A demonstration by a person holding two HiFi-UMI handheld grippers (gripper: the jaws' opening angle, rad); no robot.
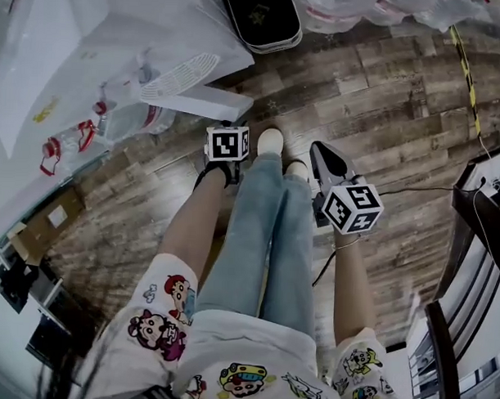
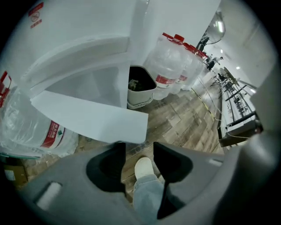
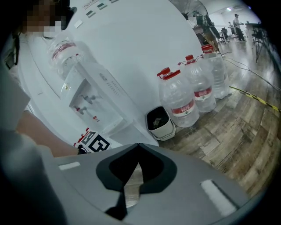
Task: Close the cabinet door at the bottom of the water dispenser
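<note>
A floor (image 1: pixel 385 85) of grey-brown wooden planks runs through a long bright room, with more furniture and people small and blurred at its far end. The white water dispenser (image 3: pixel 131 52) stands at the left, with its taps and a bottle on top showing in the right gripper view. Its cabinet door (image 2: pixel 92 118) at the bottom stands open, a flat white panel swung out from the base over the floor. The door's free corner lies just beyond the left tongs, and I cannot tell whether they touch. Behind the dispenser, farther off, a row of clear water jugs (image 3: pixel 180 99) with red caps and red labels stands on the floor. Another such jug (image 2: pixel 35 127) lies at the left beside the dispenser's base. A small black-and-white bin (image 3: pixel 160 123) sits between the dispenser and the row of jugs. The person stands facing the door in light blue jeans (image 1: pixel 265 236) and white shoes (image 2: pixel 143 168). The left tongs (image 2: pixel 138 147) point steeply down with the jaws well apart. They hold nothing, and only the floor and a shoe show between the tips. The right tongs (image 3: pixel 138 147), at the right of the legs, are closed tip to tip and empty.
</note>
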